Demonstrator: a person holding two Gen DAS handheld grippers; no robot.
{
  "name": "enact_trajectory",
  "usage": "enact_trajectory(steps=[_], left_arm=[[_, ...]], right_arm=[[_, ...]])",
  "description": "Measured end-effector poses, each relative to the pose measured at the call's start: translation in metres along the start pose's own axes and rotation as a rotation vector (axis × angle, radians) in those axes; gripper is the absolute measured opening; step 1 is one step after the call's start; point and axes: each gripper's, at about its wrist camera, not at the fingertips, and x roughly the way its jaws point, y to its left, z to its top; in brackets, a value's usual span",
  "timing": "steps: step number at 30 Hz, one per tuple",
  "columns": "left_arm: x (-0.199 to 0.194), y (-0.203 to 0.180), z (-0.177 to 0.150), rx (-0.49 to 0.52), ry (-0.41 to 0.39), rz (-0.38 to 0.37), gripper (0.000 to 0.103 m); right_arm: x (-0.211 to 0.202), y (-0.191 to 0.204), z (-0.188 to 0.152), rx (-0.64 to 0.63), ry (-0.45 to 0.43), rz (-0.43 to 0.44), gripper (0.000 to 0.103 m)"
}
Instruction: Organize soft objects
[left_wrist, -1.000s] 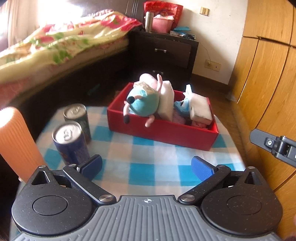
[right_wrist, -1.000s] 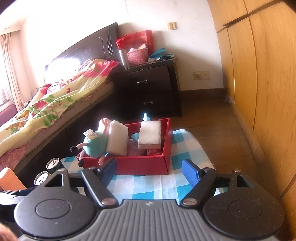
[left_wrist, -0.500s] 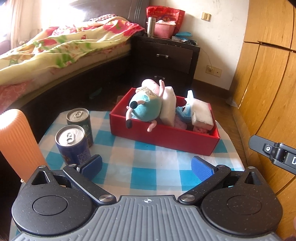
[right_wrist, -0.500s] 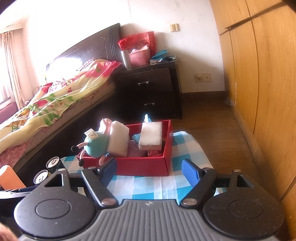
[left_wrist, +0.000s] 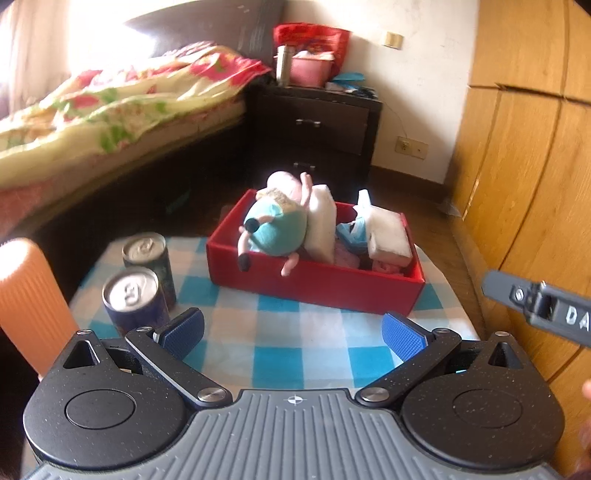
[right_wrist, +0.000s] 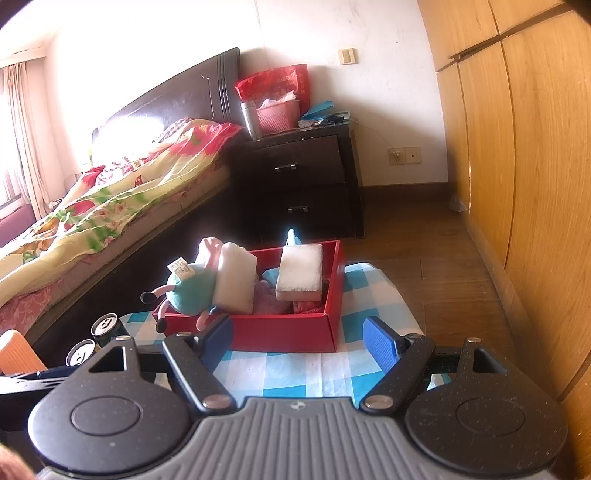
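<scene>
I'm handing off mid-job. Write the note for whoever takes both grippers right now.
Left gripper: open, empty, held back from the red box.
Right gripper: open, empty, just short of the box.
Done: plush toy, two white sponges and some pink and blue soft pieces are in the box; the toy's limbs hang over the rim.
Outside on the checked cloth: two cans, an orange ribbed object; no soft item visible there.
Left: perhaps tuck the toy in.

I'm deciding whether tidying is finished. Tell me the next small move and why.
Probably bring the left gripper forward to the teal-and-pink plush toy and nudge it deeper into the red cardboard box. The toy's limbs hang over the box's near wall, while the white foam blocks sit inside. Both grippers stand open and hold nothing; the right gripper is equally free.
</scene>
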Motion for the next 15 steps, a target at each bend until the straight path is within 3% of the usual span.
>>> enact_trajectory(steps=[4,8,15], left_arm=[[-0.004,-0.004,0.000,0.025,-0.018,-0.031,0.098],[-0.004,-0.007,0.003,0.059,-0.022,0.001,0.098],[-0.012,0.008,0.010,-0.024,-0.066,-0.057,0.098]], right_arm=[[-0.001,-0.001,0.000,0.005,-0.008,-0.005,0.056],[-0.001,-0.002,0.000,0.009,-0.011,-0.006,0.056],[-0.001,-0.004,0.001,0.014,-0.013,-0.008,0.056]])
